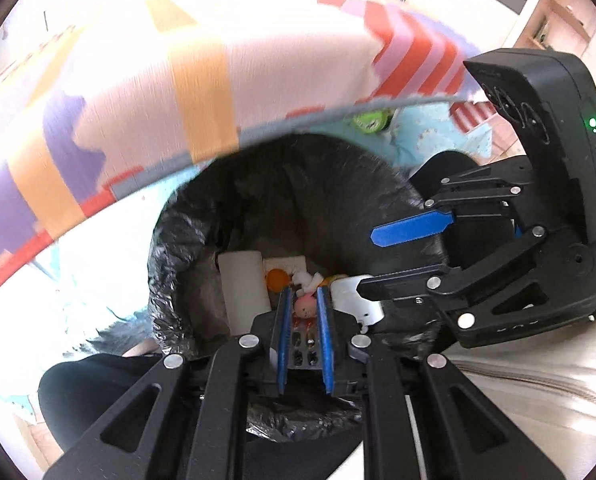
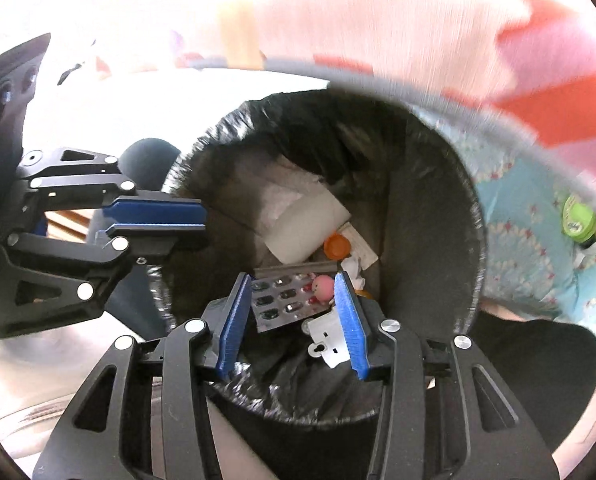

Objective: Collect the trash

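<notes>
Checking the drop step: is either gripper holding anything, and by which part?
Nothing is held. The left gripper is shut on nothing; the right gripper stands open above the bin, the blister pack lying loose below.

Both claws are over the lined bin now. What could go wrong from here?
1. The two claws, left claw and right claw, hang close together above the bin; they might knock as they pull away.
2. A claw could snag the crinkled black liner and drag it off the rim.
3. The green-lidded container lies half under the striped cloth, so it is easily missed.
</notes>
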`<control>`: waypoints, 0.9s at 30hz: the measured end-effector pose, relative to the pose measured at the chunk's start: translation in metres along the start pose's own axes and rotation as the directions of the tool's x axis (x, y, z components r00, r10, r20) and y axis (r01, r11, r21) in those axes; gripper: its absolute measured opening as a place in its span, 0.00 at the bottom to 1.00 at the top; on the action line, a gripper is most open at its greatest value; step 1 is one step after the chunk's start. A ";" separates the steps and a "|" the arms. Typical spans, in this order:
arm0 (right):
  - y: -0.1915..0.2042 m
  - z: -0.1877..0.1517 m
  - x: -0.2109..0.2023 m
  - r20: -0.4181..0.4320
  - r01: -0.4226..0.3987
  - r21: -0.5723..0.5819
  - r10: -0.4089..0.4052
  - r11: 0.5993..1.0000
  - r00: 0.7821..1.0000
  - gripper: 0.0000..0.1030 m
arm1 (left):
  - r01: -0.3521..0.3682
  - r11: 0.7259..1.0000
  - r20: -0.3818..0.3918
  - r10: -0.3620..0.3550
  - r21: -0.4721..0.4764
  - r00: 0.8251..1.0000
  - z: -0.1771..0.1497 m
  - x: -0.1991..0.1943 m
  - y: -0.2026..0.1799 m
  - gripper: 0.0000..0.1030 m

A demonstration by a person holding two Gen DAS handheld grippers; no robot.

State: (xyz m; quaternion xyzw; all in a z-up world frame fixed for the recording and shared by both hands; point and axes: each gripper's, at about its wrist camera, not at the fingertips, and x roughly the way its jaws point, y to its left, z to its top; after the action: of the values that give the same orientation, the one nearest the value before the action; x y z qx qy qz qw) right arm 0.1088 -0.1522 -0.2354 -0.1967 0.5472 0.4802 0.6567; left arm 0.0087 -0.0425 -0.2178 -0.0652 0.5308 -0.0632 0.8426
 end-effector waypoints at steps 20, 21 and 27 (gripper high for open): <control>0.027 -0.009 -0.076 0.026 0.001 -0.059 0.001 0.998 1.000 0.65 | 0.040 0.999 0.113 -0.042 0.023 0.993 0.010 -0.085 -0.025 0.78; 0.028 -0.011 -0.080 0.025 0.010 -0.061 -0.008 0.998 1.000 0.68 | 0.043 0.999 0.115 -0.045 0.018 0.992 0.010 -0.087 -0.025 0.80; 0.028 -0.012 -0.098 0.027 0.016 -0.045 -0.015 0.999 1.000 0.73 | 0.059 0.998 0.119 -0.059 0.005 0.991 0.007 -0.099 -0.028 0.86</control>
State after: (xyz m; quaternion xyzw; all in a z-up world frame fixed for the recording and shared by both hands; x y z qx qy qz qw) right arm 0.0846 -0.1891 -0.1427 -0.2095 0.5258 0.4899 0.6630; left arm -0.0281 -0.0526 -0.1218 -0.0839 0.4776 -0.0846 0.8705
